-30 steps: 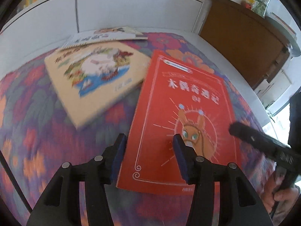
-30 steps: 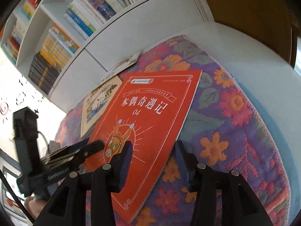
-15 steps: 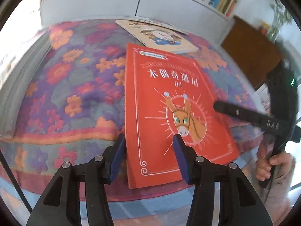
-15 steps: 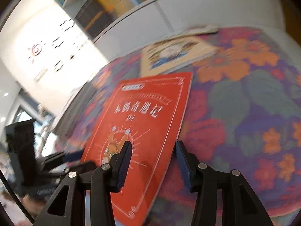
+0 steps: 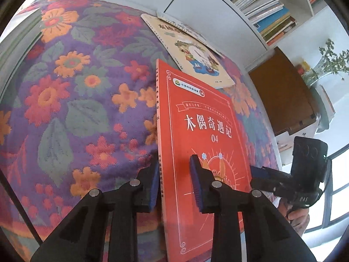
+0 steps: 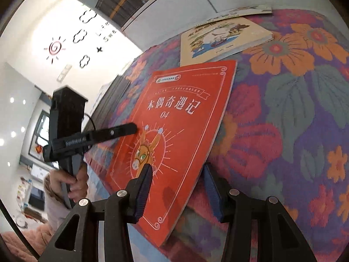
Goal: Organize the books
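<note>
Jaws of the left gripper [image 5: 174,183] have just been closing over the spine edge of the red book [image 5: 202,135]; one blue pad is lying on the cover, the other sitting beside the spine, with a little red still showing between pad and spine, so whether they are already pressing cannot be told for certain. Jaws of the right gripper [image 6: 177,187] are standing roughly half open, straddling the book's opposite long edge, one pad over the cover, the other over the cloth, neither visibly pressing.

The red book is lying near the front edge of the flowered cloth [image 5: 72,100], its near corner overhanging that edge. Just beyond its far end, a cream picture book [image 5: 192,52] is resting on the cloth, partly overlapping a thinner booklet [image 6: 242,11] that is lying against the base of the white bookshelf [image 5: 220,15]. A person's hand [image 6: 65,181] is gripping the left tool's handle.

Step in hand: securing the red book for pickup. The next move probably calls for a firm pinch at the spine, then lifting the book clear of the cloth and carrying it toward the other books or the shelf.
</note>
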